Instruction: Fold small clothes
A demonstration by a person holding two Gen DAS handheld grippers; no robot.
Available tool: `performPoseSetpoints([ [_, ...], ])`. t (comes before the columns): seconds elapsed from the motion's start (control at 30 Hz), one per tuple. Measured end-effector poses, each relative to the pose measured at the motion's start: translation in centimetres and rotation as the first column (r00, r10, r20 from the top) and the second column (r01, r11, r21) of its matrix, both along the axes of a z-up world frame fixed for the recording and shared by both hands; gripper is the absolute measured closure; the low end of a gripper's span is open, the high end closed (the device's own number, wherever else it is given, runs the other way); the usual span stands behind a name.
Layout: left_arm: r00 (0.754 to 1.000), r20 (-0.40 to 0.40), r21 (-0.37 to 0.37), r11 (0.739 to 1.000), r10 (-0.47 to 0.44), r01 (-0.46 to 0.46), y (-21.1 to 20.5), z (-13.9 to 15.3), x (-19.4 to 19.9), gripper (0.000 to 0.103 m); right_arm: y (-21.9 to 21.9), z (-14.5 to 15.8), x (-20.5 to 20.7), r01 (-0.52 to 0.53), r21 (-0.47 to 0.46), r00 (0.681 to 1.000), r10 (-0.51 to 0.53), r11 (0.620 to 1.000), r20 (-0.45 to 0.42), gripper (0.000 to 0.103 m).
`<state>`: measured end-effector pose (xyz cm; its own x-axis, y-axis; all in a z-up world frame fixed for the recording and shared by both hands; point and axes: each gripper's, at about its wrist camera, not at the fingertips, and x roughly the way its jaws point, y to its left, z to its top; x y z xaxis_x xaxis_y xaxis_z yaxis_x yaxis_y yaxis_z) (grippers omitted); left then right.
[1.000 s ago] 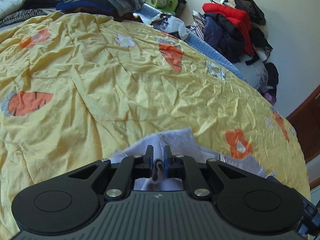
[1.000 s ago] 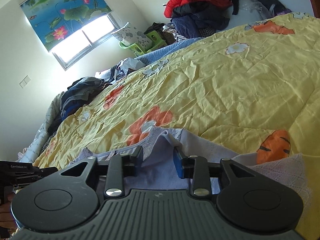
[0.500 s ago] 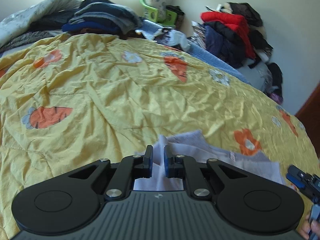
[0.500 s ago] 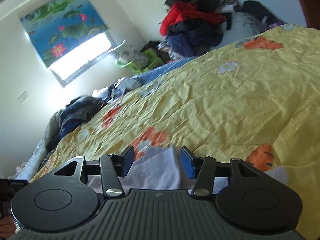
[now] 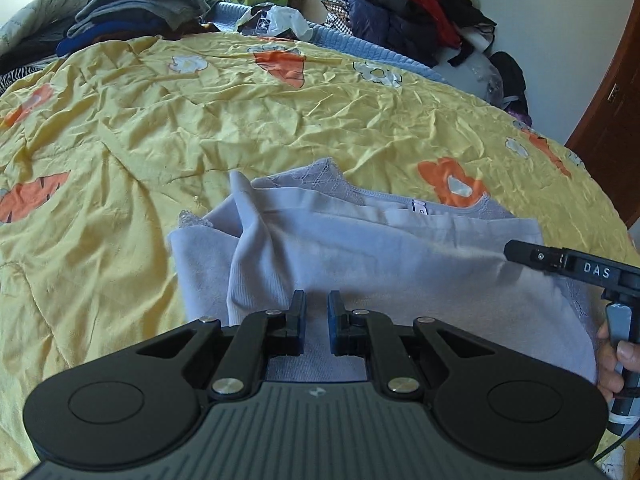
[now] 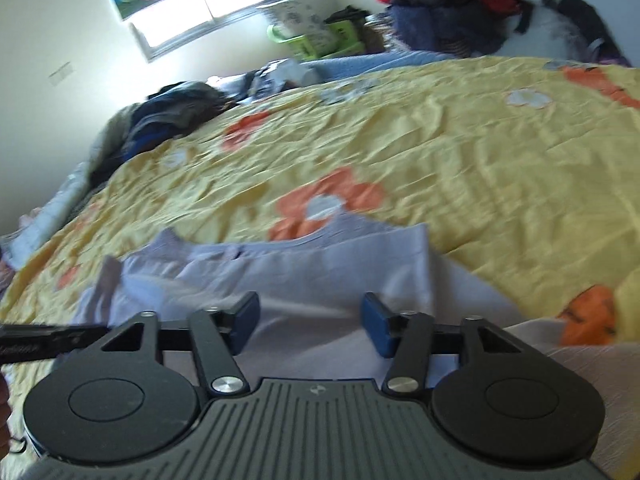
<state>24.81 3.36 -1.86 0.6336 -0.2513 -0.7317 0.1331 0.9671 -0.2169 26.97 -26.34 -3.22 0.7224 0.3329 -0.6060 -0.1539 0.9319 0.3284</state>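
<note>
Lilac fabric, a small garment (image 5: 360, 256), is lying on the yellow quilt (image 5: 200, 128), near the quilt's close edge and just below an orange flower print (image 5: 452, 184). Its long axis is running from side to side across the left wrist view. The neckline with a white label (image 5: 418, 205) and lace trim is pointing away from the cameras, towards the far pile of clothes (image 5: 404, 12). On the left side of the garment one part is folded over and is standing up in a soft ridge.

The left gripper (image 5: 317, 322) is hovering over the near edge of the garment. Its blue pads (image 5: 334, 320) are showing only a narrow gap between them, and no cloth is inside this gap. The right gripper (image 6: 310, 322) is spread wide over the same near edge, and lilac cloth is showing between its pads, but they are not pinching it. In the left view the right gripper's side is appearing over the right end of the garment, with a hand (image 5: 618, 364) on its handle. The right view is blurred.
</note>
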Motion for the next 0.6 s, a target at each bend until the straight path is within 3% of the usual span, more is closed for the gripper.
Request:
performPoseSetpoints([
  [0.13,1.0,0.014,0.025,1.0,0.007,-0.007,-0.5,0.1,-0.3,0.092,1.4,0.9,-0.7,0.1,-0.185,0.993,-0.088,0.978,0.073,0.042],
  [0.27,0.999,0.041,0.043,0.999,-0.011,0.009,-1.7,1.0,0.2,0.092,2.9,1.4,-0.9,-0.084,-0.033,0.994,0.086,0.996,0.064,0.044],
  [0.3,0.999,0.042,0.039,0.999,-0.018,0.016,-2.1,1.2,0.7,0.092,3.9,1.3,-0.5,-0.124,-0.035,0.991,0.126,0.992,0.047,0.044],
  [0.43,1.0,-0.009,0.055,0.998,-0.009,0.01,-2.8,0.3,3.8,0.092,6.3,-0.2,1.2,-0.19,-0.191,0.981,0.192,0.963,-0.011,0.044],
  [0.6,0.998,-0.002,0.048,0.997,0.066,-0.065,-2.3,-0.1,5.5,0.092,6.0,0.0,3.2,-0.077,-0.364,0.996,0.091,0.928,0.019,0.044],
])
